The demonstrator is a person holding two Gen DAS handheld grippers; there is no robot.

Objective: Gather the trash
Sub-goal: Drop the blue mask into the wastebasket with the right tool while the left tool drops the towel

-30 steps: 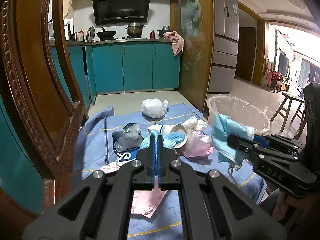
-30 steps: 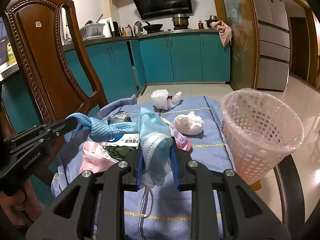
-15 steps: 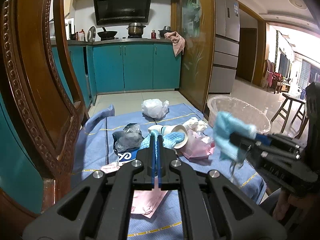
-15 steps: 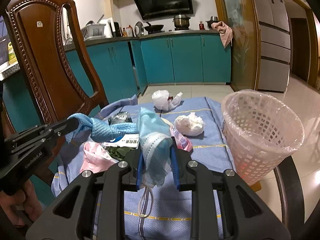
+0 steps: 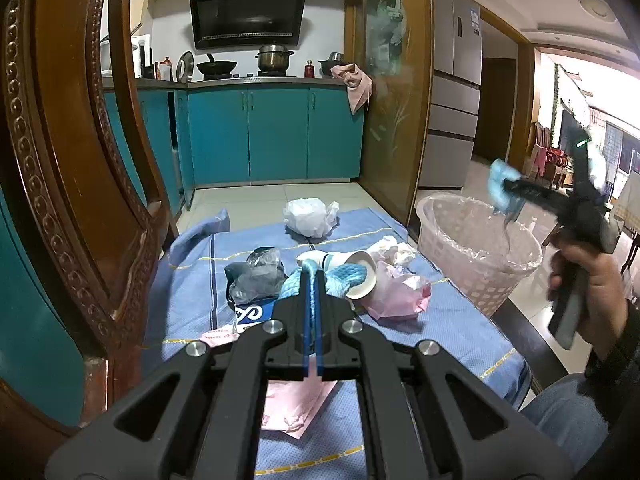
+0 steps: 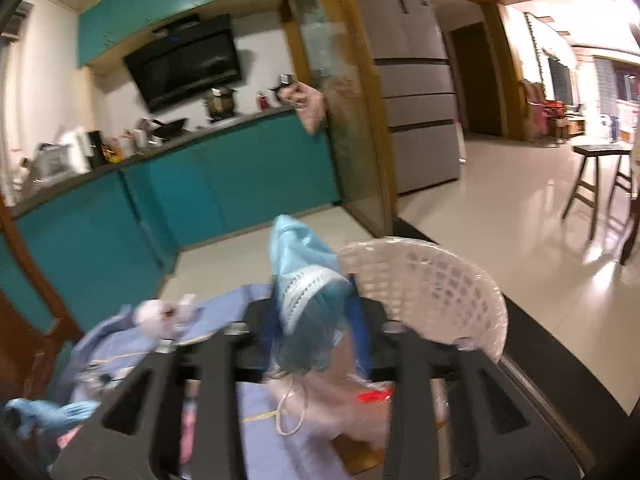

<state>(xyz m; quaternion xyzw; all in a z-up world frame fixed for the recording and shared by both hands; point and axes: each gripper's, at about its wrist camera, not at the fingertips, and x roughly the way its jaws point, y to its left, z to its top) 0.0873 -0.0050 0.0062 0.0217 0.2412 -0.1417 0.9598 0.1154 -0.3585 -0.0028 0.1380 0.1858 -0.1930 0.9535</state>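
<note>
Over on the right, the right gripper (image 6: 314, 316) hangs above the near rim of the white wastebasket (image 5: 478, 248), which stands at the right edge of the table and is lined with a clear plastic bag. Its jaws have just been opening, and the light blue face mask (image 6: 308, 284) sits between them, bunched up, with its white ear loop dangling below; whether the pads press on it cannot be told through the blur. From the left wrist view the mask (image 5: 500, 192) shows at the gripper's tip above the basket's mouth, with a person's hand (image 5: 588, 280) wrapped around the handle.

Nearer the middle, the left gripper (image 5: 314, 276) has its jaws pressed together on a light blue knitted cloth (image 5: 344, 276), which lies partly across a tipped white paper cup (image 5: 360, 276).

Around it on the blue tablecloth (image 5: 192, 280) lie more scraps: a grey crumpled plastic bag (image 5: 256, 276) to the left, a blue-and-white packet (image 5: 256, 312) just near of that, a pink plastic bag (image 5: 396, 292) to the right, a crumpled white tissue (image 5: 392, 248) beyond it, and a white plastic bag (image 5: 308, 220) at the far edge. A pink wrapper (image 5: 288, 404) lies under the gripper body. A carved wooden chair (image 5: 72, 160) stands at the left.
</note>
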